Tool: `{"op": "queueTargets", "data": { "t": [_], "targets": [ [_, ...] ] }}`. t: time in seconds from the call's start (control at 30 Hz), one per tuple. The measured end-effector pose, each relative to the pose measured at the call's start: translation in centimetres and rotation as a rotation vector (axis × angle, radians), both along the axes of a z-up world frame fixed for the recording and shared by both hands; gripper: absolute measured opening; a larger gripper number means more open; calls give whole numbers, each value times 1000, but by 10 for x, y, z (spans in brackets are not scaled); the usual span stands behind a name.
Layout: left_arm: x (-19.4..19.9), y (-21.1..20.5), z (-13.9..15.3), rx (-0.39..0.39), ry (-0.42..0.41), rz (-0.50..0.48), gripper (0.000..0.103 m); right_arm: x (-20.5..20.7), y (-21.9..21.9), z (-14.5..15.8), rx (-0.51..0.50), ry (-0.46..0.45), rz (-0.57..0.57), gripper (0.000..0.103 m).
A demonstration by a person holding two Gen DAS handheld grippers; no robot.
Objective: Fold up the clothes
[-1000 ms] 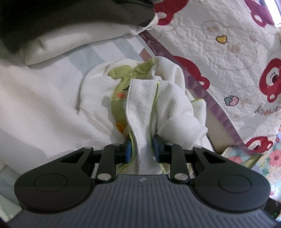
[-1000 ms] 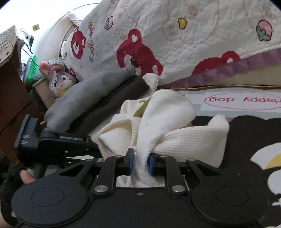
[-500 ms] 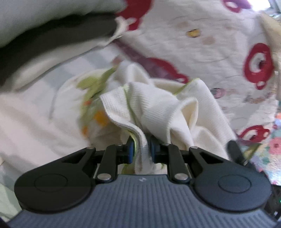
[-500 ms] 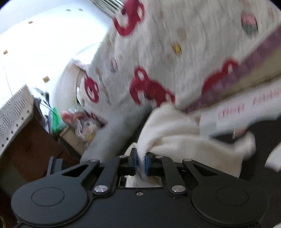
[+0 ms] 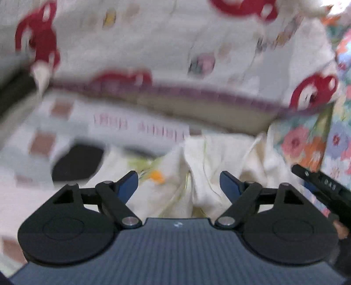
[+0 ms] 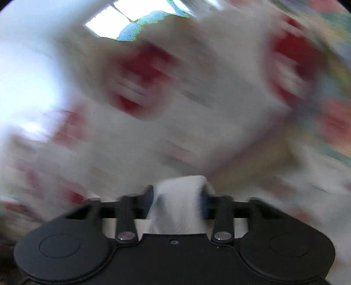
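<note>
Bedding: bear-print quilt (image 5: 166, 43) lying at 12 o'clock. Cream garment (image 5: 197, 175) bunching unfolded at 6 o'clock. I am spreading my left gripper (image 5: 178, 183) wide, empty; my right gripper (image 6: 177, 197) is pinching its fabric. Folding is remaining.

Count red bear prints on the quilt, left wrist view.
4 red prints on the quilt: far left, centre above the purple border, top edge, right. Blur may hide more.

cream garment (image 5: 210, 166) with green-orange print; white quilt (image 5: 166, 43) with red bears, purple border.
</note>
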State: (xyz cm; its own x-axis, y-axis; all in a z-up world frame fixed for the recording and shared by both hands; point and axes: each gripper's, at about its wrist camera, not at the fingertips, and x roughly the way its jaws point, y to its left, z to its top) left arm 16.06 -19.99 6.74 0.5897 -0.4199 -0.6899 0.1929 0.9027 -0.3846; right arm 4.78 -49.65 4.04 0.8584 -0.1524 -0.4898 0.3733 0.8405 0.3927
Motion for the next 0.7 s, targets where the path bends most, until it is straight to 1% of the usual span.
{"op": "queueTargets", "data": {
  "t": [0.03, 0.07, 0.13, 0.17, 0.23, 0.3, 0.33, 0.37, 0.43, 0.47, 0.57, 0.63, 0.67, 0.7],
  "targets": [
    [-6, -2, -13, -24, 23, -3, 81, -14, -13, -14, 14, 16, -22, 50],
    [-12, -3, -26, -30, 40, -1, 81, -32, -24, -25, 49, -4, -19, 50],
    [-20, -7, -47, 18, 65, 2, 81, -63, -34, -42, 102, -13, -10, 50],
    [-24, -9, -57, 50, 75, 5, 81, -76, -35, -49, 111, -11, -4, 50],
    [-26, -11, -75, 83, 99, -9, 81, -94, -33, -62, 121, -1, 19, 50],
    [-28, -14, -85, 96, 129, -25, 81, -106, -30, -73, 128, 16, 55, 50],
    [-29, -15, -88, 85, 133, -38, 81, -111, -27, -77, 131, 22, 66, 50],
    [-28, -16, -91, 75, 140, -45, 81, -112, -24, -82, 140, 25, 77, 50],
    [-30, -18, -98, 91, 146, -52, 81, -109, -18, -93, 154, 42, 98, 50],
    [-30, -21, -103, 115, 156, -56, 81, -106, -14, -99, 156, 57, 105, 50],
    [-39, -32, -110, 239, 150, -57, 79, -96, -2, -118, 162, 95, 116, 50],
    [-40, -36, -112, 269, 128, -61, 79, -90, 7, -130, 162, 115, 101, 55],
    [-41, -38, -112, 283, 117, -63, 79, -87, 11, -137, 163, 148, 78, 58],
    [-41, -40, -113, 297, 106, -65, 79, -84, 15, -145, 163, 187, 51, 58]
  ]
}}
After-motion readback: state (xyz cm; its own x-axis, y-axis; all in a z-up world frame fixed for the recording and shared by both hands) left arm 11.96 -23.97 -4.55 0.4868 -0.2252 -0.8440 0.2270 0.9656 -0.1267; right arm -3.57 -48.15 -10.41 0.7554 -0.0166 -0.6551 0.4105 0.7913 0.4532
